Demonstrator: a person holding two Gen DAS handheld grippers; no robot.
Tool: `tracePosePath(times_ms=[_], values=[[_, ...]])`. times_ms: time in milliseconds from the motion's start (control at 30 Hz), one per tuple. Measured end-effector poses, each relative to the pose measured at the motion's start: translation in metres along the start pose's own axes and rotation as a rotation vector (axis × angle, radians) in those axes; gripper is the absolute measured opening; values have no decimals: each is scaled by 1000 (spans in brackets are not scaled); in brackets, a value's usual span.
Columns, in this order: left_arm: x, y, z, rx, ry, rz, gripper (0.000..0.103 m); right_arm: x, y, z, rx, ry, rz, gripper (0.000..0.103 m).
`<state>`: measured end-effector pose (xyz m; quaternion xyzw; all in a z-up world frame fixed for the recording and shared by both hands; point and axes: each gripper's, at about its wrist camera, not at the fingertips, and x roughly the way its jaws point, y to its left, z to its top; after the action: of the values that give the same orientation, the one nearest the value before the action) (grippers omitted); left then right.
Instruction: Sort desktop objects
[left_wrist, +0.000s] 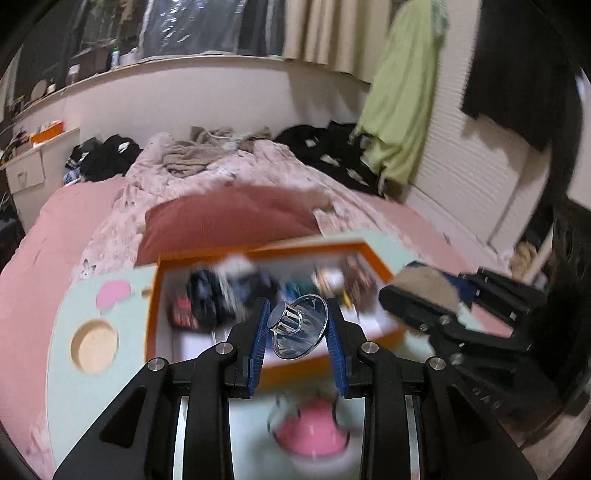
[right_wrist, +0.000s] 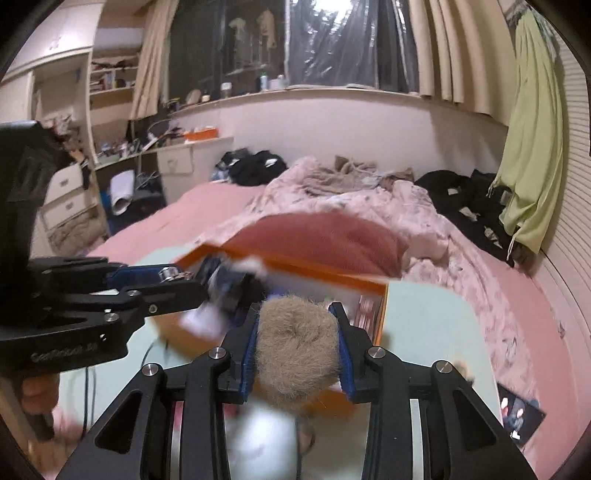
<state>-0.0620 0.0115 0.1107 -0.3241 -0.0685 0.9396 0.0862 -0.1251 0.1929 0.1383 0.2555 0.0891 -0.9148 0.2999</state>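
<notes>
- Clear plastic, with a shiny silver knob in its middle: that is the suction hook (left_wrist: 299, 326), and the left tongs (left_wrist: 298, 334) hold it tight between their blue pads (left_wrist: 259, 334), one pad on each side of its round rim.
- Its flat round face is tipped up, and the knob points back and to the left of the tongs.
- Just past the tips of the left tongs, and lower down, sits the orange box (left_wrist: 376, 264). It is open on top and already has blurry dark and bright things inside.
- So the hook hangs over the near edge of the box. I think the next move is a short push forward and then letting go.
- Off to the right of the left tongs, the right tongs (right_wrist: 297, 349) squeeze a tan fluffy ball (right_wrist: 297, 341). It fills the whole gap between their pads.
- From the right tongs, the box lies ahead and a bit to the left, with its corner right under the ball.
- Both tongs are close to the box. The left one looks more squarely over it, so it may drop first.
- Under the box is the pale green worktop (left_wrist: 62, 314), and a pink blurry thing (left_wrist: 312, 430) lies below the left tongs.
- Behind it all is the pink bed (right_wrist: 207, 206).
</notes>
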Motion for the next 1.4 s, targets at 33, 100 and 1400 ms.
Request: tracePosePath(times_ms=[33,100,1400], values=[[10,4,9,-15,5,18,31,8,-1,2,-2,4,-15,37],[26,10,13,-23,29,55,51,28,-2,0,-12,43,-47,55],[-6,9,-91,-101,167,116,90,-23,15,-90,111,257,-64,89]])
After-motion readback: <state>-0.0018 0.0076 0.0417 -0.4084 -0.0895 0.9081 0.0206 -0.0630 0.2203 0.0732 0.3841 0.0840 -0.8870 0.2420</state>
